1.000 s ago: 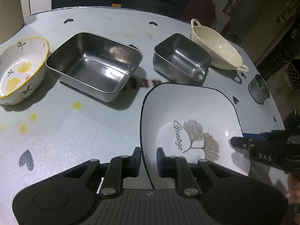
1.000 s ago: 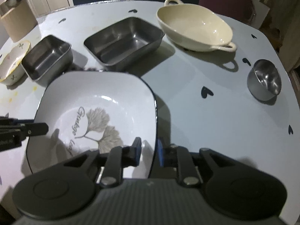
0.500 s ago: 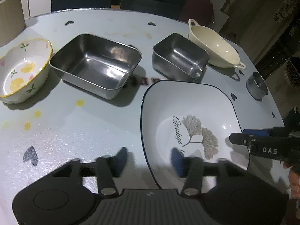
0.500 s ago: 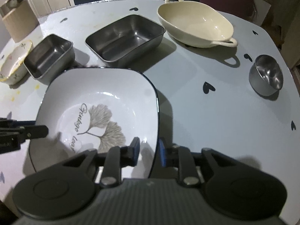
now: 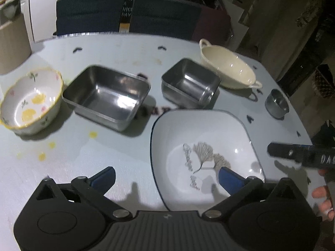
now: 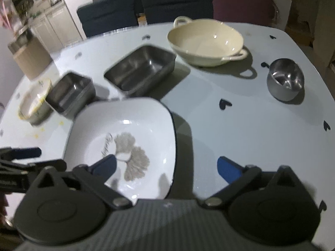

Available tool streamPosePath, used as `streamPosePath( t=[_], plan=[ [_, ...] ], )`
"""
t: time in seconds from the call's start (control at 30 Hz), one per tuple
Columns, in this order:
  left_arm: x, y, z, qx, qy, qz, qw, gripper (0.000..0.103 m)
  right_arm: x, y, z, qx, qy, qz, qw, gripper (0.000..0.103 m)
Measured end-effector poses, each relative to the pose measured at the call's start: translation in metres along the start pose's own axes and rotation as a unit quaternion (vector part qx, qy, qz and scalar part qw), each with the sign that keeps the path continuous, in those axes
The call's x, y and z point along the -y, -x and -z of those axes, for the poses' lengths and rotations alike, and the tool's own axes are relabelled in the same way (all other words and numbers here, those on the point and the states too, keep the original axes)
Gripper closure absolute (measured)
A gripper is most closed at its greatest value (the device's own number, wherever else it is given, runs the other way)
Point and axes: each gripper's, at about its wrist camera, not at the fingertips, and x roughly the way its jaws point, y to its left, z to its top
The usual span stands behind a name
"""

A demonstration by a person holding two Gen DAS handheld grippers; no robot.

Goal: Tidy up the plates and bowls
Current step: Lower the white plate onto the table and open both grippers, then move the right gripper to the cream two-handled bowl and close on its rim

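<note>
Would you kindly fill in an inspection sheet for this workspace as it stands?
Surface: pale table printed with small dark hearts; yellow spots near the floral bowl.
Job's things: square white plate with leaf motif lies flat; floral bowl; large steel tray; small steel tray; cream handled bowl; small steel cup. All stand apart, unstacked.
Clutter: nothing seen.
Grippers: left claw open astride the plate's left edge; right claw open astride its right edge; neither grips it.
Cables: nothing seen.
Surroundings: dark chairs behind the table; brown box at its far corner.
</note>
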Motion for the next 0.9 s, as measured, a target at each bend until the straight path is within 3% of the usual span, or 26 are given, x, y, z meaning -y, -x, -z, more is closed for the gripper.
streamPosePath(
  t=[0.23,0.53,0.83,0.9],
  plan=[
    [0.009,0.015,-0.026,0.046,-0.005,0.000,0.9989,0.000,0.035,0.027,-0.022,0.084,-0.102,-0.005,0.991,0.000],
    [0.016,0.023,-0.061,0.100,-0.012,0.000,0.9949,0.000,0.079,0.017,-0.062,0.167,-0.236,-0.011,0.957,0.000],
    [0.005,0.001,-0.087,0.127,0.003,-0.005,0.9919,0.000,0.114,-0.053,-0.090,0.136,-0.372,-0.018,0.918,0.000],
    [0.002,-0.008,-0.092,0.125,0.004,-0.007,0.9922,0.000,0.113,-0.068,-0.097,0.124,-0.384,-0.022,0.915,0.000]
  ],
)
